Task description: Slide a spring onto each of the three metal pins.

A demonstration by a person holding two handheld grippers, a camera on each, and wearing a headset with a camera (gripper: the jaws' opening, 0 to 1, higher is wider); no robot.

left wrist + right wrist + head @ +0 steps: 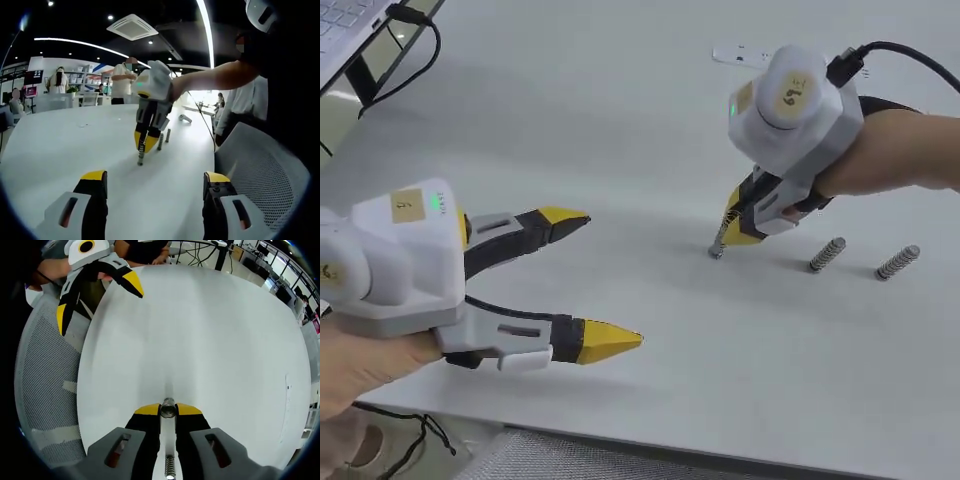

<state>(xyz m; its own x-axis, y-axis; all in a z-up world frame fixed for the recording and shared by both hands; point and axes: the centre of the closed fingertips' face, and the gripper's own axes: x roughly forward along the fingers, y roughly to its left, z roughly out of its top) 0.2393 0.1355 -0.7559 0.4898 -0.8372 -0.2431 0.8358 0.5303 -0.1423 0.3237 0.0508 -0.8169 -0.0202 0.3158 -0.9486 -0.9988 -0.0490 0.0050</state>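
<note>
The right gripper [734,232] is pinched shut on a thin metal pin [718,246]. The pin stands almost straight up and leans a little. Its bottom end touches the smooth white tabletop [620,120].

In the right gripper view the pin runs the same way as the jaws. Its round shiny end pokes out between the yellow tips. A coiled spring [170,467] sits farther back between the jaws, in line with the pin. In the left gripper view the part under the tips looks ribbed, and I cannot tell if that is pin or spring.

Two short grey ribbed pieces lie flat on the tabletop just beside the right gripper. They are the nearer spring [827,255] and the farther spring [898,262]. Both slant the same way and do not touch each other.

The left gripper [603,280] is spread wide and holds nothing. It has a white body and black jaws with yellow tips. It points toward the pin from well apart, near the tabletop's edge.

A laptop [345,20] and a black cable [420,55] sit at the far corner. A small flat white thing [740,54] lies behind the right gripper. A grey mesh chair [265,165] stands beside the tabletop.
</note>
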